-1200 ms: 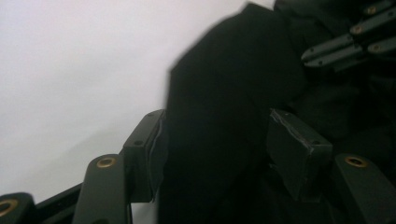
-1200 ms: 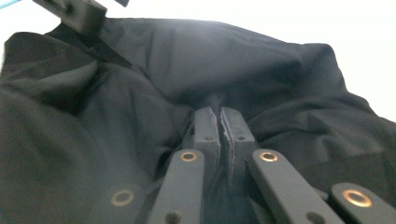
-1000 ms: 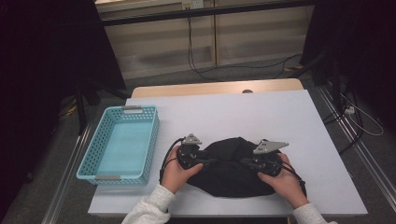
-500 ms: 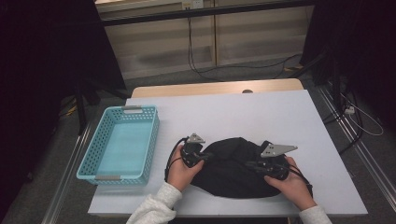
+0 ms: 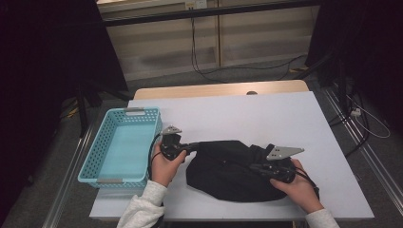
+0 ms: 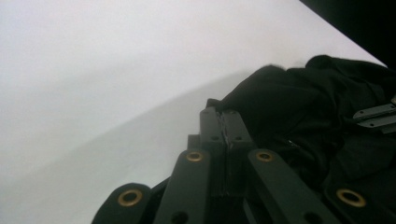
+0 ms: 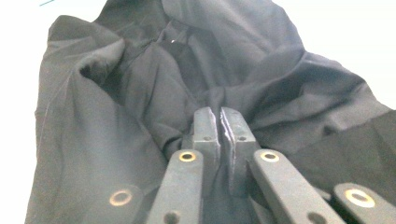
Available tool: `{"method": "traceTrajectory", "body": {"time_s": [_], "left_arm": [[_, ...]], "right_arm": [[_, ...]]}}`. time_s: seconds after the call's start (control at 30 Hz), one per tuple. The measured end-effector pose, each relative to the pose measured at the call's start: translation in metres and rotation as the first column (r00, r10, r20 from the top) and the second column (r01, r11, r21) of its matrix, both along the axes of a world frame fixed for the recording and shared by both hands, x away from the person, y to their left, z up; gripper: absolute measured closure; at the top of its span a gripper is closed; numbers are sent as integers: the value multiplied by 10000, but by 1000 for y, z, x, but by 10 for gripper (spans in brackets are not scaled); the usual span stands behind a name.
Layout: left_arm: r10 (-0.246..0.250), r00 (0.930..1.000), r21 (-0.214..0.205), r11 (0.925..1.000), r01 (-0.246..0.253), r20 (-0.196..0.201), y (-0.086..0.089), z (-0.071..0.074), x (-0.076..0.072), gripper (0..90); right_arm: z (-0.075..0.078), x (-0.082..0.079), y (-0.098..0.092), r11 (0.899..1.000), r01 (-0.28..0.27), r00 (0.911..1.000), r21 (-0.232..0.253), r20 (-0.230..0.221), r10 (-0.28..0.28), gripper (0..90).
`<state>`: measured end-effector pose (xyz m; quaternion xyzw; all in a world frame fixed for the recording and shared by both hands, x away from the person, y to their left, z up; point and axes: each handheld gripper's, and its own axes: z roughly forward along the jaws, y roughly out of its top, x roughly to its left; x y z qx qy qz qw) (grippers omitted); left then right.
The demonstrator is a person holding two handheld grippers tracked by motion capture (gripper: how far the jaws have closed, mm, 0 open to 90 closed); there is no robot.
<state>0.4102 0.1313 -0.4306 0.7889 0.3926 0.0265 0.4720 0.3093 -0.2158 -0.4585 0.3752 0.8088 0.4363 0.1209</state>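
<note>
1. Black cloth bunched in lower centre of high view, on white table, right of blue basket and apart from it.
2. Left gripper at left edge of cloth, left of frame centre, held in left hand; tip touching the cloth's upper left corner.
3. In left gripper view: jaws pressed flat together in lower centre, having just been closing; no gap visible. Cloth lying to right of jaws and just beyond tips; cannot tell whether a thin fold is caught between pads.
4. Right gripper over right part of cloth, lower right of high view, held in right hand; grey plate on top.
5. In right gripper view: jaws nearly together, narrow slit between them, having just been opening slightly; gathered fold of cloth pinched at tips, wrinkles running out from that spot.
6. Basket interior bare, sitting at left edge of table, middle left of high view.
</note>
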Motion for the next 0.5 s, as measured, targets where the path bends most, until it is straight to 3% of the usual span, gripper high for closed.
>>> {"method": "traceTrajectory", "body": {"time_s": [0.27,0.5], "left_arm": [[96,9997,88,9999,-94,-225,0,-8,-1,893],[52,9994,20,10000,-51,-335,-1,-9,-4,892]], "right_arm": [[13,10,10,9994,225,9937,-265,1104,-195,589],[23,30,32,9977,183,9903,-659,1388,-90,447]]}}
